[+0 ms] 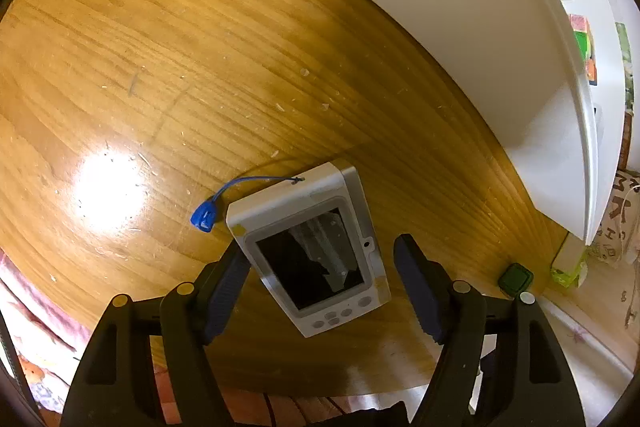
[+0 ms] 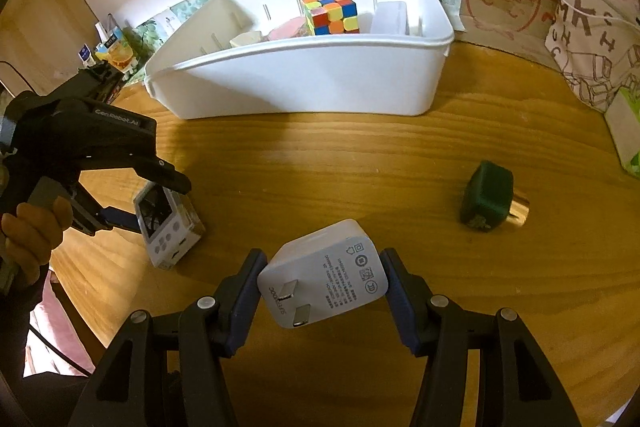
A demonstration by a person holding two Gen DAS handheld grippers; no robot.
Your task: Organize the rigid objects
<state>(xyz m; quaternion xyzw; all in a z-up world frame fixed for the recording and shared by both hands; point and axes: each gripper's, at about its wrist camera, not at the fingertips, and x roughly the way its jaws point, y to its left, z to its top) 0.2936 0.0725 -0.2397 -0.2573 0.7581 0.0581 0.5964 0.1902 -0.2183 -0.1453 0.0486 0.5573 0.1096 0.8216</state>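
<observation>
A grey handheld device point(image 1: 312, 251) with a dark screen and a blue tag point(image 1: 205, 219) on a cord lies flat on the wooden table point(image 1: 200, 67). My left gripper point(image 1: 322, 247) straddles it, open: the left pad is close to the device's edge and the right pad stands clear of it. My right gripper point(image 2: 324, 259) is shut on a white plug adapter point(image 2: 324, 275), held above the table with its prongs facing the camera. In the right wrist view the device point(image 2: 168, 227) shows at the left under the other gripper.
A white bin point(image 2: 300, 79) stands at the back of the table with a colourful cube point(image 2: 330, 13) and other items inside. A dark green plug point(image 2: 486, 197) lies to the right. A printed cloth bag point(image 2: 592, 39) is at the far right. A hand point(image 2: 28, 235) holds the left gripper.
</observation>
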